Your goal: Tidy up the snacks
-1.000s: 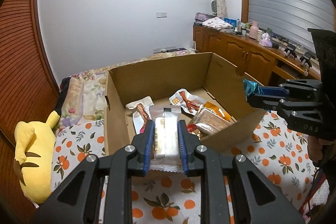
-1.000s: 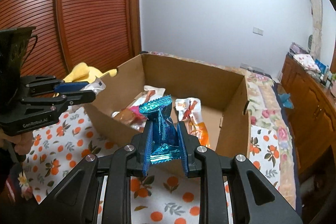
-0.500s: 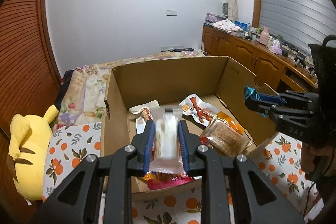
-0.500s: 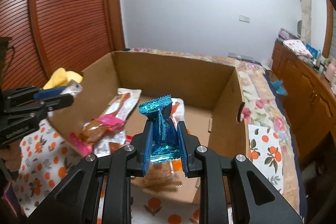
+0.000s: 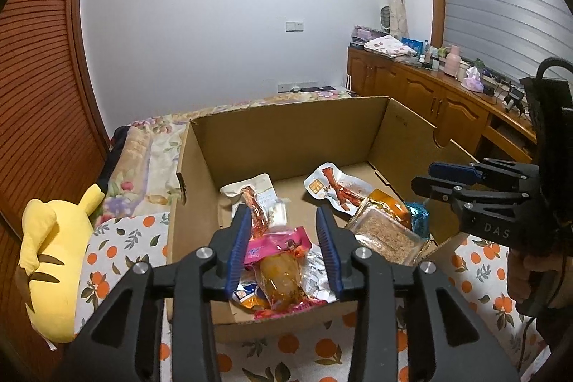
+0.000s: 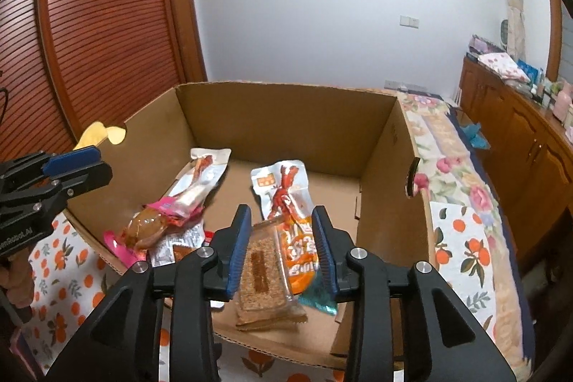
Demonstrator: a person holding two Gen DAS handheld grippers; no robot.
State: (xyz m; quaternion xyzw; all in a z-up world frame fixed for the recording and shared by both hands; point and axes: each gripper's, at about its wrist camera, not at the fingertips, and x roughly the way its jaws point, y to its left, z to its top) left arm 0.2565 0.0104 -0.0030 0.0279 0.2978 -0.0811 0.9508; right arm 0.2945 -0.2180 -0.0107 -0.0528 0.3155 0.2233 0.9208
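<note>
An open cardboard box (image 5: 286, 106) on the bed holds several snack packets. My left gripper (image 5: 282, 215) hangs over its near edge with jaws opening and nothing pressed between the pads. A pale clear-wrapped snack (image 5: 278, 214) shows blurred and loose below them, above a pink packet (image 5: 275, 244). My right gripper (image 6: 281, 212) is over the box's (image 6: 286, 88) near right part, jaws opening, with no hold on anything. The blue foil snack (image 6: 317, 296) lies under it beside a sesame bar (image 6: 261, 271) and an orange packet (image 6: 299, 251). Each gripper shows in the other's view: right gripper (image 5: 424, 177), left gripper (image 6: 100, 163).
A yellow plush toy (image 5: 50, 260) lies left of the box on the orange-print bedspread (image 5: 118, 238). Wooden cabinets (image 5: 429, 102) with clutter on top run along the right wall. A slatted wooden door (image 6: 107, 24) stands on the left.
Both grippers moved in over the box and spread their jaws. The clear-wrapped snack left the left pads and the blue foil snack left the right pads, dropping into the box.
</note>
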